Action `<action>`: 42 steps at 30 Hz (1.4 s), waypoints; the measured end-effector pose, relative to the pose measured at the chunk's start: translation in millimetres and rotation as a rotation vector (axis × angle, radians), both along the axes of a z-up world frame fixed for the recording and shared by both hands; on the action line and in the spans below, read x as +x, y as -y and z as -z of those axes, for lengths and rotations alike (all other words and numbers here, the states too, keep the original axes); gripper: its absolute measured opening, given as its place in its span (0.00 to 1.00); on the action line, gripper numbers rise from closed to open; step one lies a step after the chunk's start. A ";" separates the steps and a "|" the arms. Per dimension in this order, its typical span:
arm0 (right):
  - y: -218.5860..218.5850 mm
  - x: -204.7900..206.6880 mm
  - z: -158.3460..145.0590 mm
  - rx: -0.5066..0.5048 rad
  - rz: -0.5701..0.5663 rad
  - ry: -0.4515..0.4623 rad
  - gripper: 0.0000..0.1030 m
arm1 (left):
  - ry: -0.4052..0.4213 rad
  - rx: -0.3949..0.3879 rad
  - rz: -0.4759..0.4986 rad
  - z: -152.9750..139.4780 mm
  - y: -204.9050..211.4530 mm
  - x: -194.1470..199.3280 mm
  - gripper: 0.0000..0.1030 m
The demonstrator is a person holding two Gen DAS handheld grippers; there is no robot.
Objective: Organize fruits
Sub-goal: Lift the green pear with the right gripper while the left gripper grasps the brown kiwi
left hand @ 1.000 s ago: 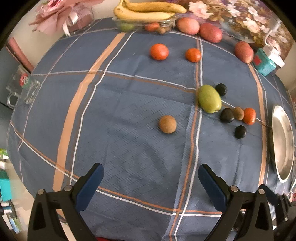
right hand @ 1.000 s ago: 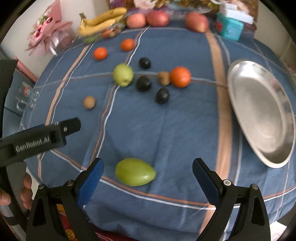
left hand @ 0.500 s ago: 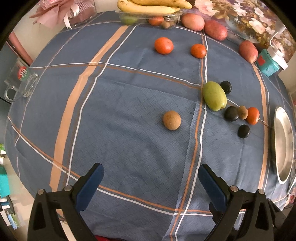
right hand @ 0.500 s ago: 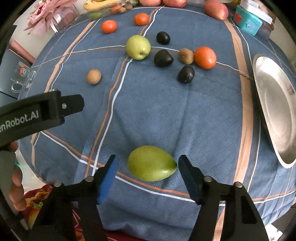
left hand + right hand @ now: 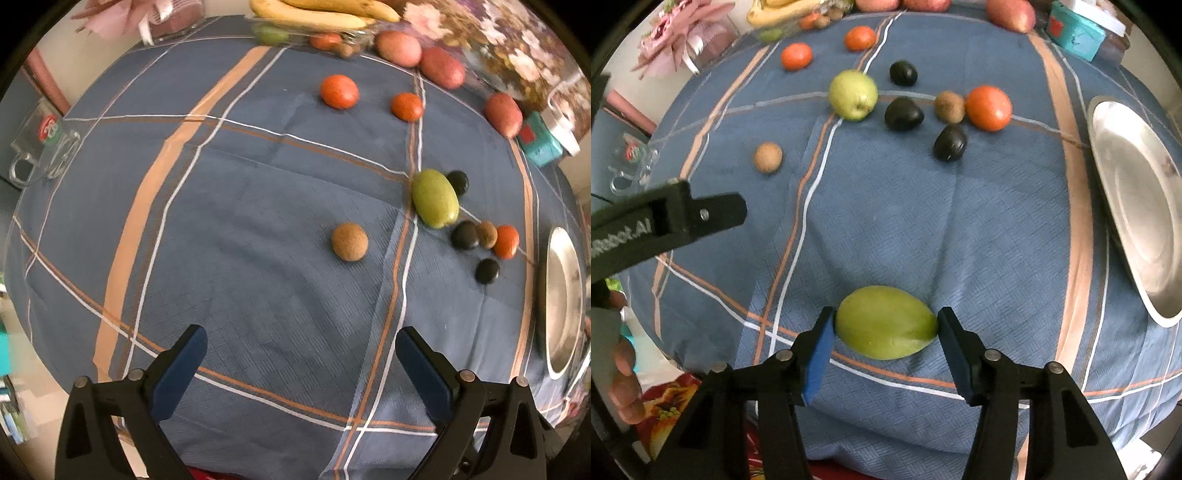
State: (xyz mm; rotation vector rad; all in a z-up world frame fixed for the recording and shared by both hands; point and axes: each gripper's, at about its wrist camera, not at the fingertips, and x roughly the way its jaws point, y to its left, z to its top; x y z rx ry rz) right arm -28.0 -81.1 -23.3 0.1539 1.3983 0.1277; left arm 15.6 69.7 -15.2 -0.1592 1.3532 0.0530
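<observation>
Between right gripper point(image 5: 885, 326) pads: green mango point(image 5: 886, 322)

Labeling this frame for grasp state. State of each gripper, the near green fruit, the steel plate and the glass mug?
right hand-held gripper: shut on green mango, pads at both its ends
green mango: lying on tablecloth, gripped
left hand-held gripper: open, holding nothing
steel plate: upright on the cloth, no fruit on it
glass mug: at the table edge; contents cannot be told

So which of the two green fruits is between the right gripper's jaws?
The oval green mango at the near table edge, between the right gripper jaws; the rounder green fruit lies far back.
</observation>
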 end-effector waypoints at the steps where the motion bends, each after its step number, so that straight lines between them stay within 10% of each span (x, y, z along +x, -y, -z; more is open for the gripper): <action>1: 4.5 0.3 -2.3 0.007 0.019 0.010 0.56 | 0.006 -0.007 -0.014 -0.9 -3.2 0.1 1.00; 12: 47.3 6.5 -21.6 -0.114 0.169 0.107 0.56 | 0.103 -0.148 -0.101 -8.2 -17.6 18.3 0.98; 32: 60.1 20.9 -24.6 -0.062 0.233 0.122 0.56 | 0.081 -0.161 -0.026 19.0 4.7 64.6 0.23; 42: 63.9 18.3 -26.7 -0.054 0.245 0.129 0.56 | 0.088 -0.200 -0.069 15.6 -7.0 56.3 0.23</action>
